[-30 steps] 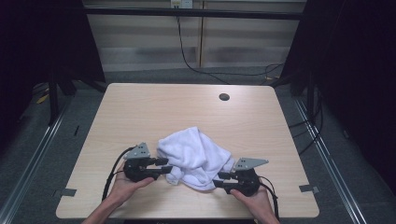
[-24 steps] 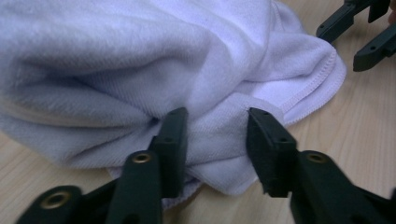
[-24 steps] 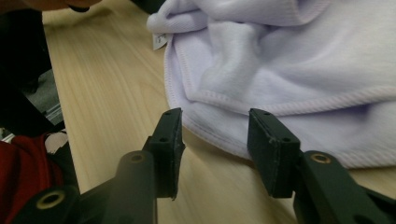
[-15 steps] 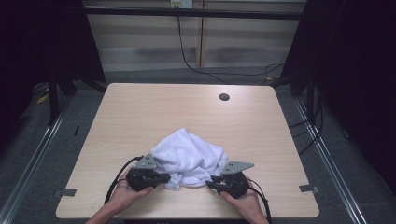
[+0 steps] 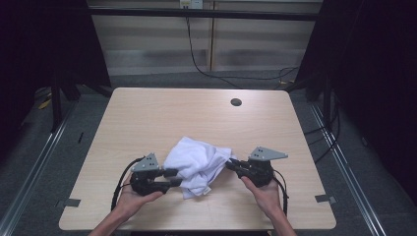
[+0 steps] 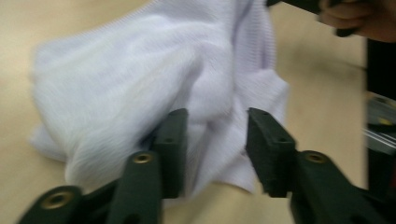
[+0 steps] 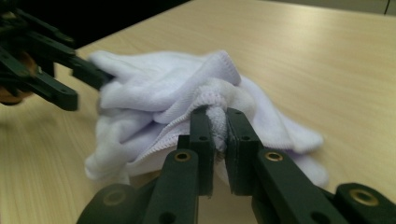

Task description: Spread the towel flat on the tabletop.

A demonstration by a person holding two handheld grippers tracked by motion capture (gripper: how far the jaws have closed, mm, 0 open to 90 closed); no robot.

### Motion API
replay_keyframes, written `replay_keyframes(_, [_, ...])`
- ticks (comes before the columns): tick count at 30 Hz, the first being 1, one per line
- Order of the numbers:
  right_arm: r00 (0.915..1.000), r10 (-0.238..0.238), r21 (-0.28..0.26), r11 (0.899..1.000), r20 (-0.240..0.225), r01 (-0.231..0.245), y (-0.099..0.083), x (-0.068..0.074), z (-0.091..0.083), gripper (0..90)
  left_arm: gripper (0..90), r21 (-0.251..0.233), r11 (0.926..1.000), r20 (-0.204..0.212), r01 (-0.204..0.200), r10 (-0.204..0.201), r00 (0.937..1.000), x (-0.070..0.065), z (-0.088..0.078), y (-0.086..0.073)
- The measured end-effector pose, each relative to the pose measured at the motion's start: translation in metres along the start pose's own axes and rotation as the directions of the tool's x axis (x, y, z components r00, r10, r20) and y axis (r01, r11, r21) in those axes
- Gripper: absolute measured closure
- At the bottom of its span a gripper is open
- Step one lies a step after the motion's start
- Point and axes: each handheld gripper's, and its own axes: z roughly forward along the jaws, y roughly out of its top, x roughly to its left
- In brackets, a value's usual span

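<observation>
A crumpled white towel (image 5: 196, 157) lies on the wooden table (image 5: 147, 118) near its front edge. My left gripper (image 5: 174, 177) is at the towel's left side. In the left gripper view its jaws (image 6: 215, 126) stand apart, having just been opening, with loose towel (image 6: 116, 70) cloth between them and not pinched. My right gripper (image 5: 228, 163) is at the towel's right side. In the right gripper view its jaws (image 7: 217, 114) have just been closing and are shut on a rolled fold of the towel (image 7: 154, 93).
A small round hole (image 5: 236, 102) sits in the table's far right part. Cables trail from both grippers toward the front edge. Dark frames and floor rails flank the table on both sides.
The right gripper has risen and moved back from the table's front edge, holding a towel fold. The left gripper stays at the towel's left, its jaws now apart.
</observation>
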Motion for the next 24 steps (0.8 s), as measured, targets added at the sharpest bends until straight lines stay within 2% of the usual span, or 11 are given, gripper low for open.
replay_keyframes(3, [0.9999,-0.006,-0.022,1.0,-0.014,0.006,0.012,0.0,0.007,82.9,45.0,-0.056,0.9984,-0.054,0.001,-0.004,0.9985,0.009,-0.002,0.01])
replay_keyframes(5, [0.9996,-0.012,-0.021,1.0,-0.025,0.012,0.019,-0.002,0.016,82.9,41.5,-0.095,0.9953,-0.048,0.02,-0.024,0.9985,0.018,-0.001,0.019])
replay_keyframes(8, [0.9989,0.002,-0.036,0.999,-0.047,-0.004,0.022,-0.003,0.021,82.9,39.2,-0.051,0.9987,-0.042,0.009,-0.011,0.9991,0.025,0.011,0.018])
replay_keyframes(11, [0.9982,0.0,-0.033,0.999,-0.061,-0.002,0.023,-0.001,0.024,83.0,38.8,-0.032,0.9994,-0.06,0.012,-0.014,0.9981,0.031,0.024,0.014])
replay_keyframes(12, [0.9979,-0.003,-0.032,0.999,-0.065,0.0,0.023,0.0,0.025,82.9,39.5,-0.017,0.9999,-0.075,-0.004,0.003,0.9972,0.031,0.027,0.014])
replay_keyframes(13, [0.9975,-0.005,-0.028,1.0,-0.071,0.003,0.023,0.001,0.025,82.9,43.5,-0.005,0.9999,-0.082,-0.016,0.016,0.9965,0.029,0.029,0.015])
replay_keyframes(15, [0.9972,-0.007,-0.025,1.0,-0.074,0.006,0.024,0.002,0.026,82.9,64.8,0.011,0.9996,-0.08,-0.025,0.026,0.9964,0.029,0.031,0.015])
replay_keyframes(17, [0.9975,-0.008,-0.03,1.0,-0.071,0.006,0.025,0.001,0.024,82.9,82.7,-0.004,0.9999,-0.041,-0.011,0.011,0.9991,0.031,0.028,0.013])
replay_keyframes(19, [0.9979,-0.009,-0.037,0.999,-0.064,0.006,0.027,-0.001,0.02,82.9,86.6,-0.024,0.9997,-0.039,0.001,-0.002,0.9992,0.032,0.02,0.014])
replay_keyframes(21, [0.9989,-0.014,-0.042,0.999,-0.044,0.012,0.031,-0.004,0.014,82.9,87.3,-0.076,0.9966,-0.025,0.033,-0.035,0.9991,0.035,0.006,0.016])
replay_keyframes(24, [0.9999,-0.006,-0.073,0.997,-0.008,0.005,0.04,-0.011,0.002,83.1,87.6,-0.175,0.979,0.003,0.104,-0.106,0.9944,0.043,-0.019,0.018])
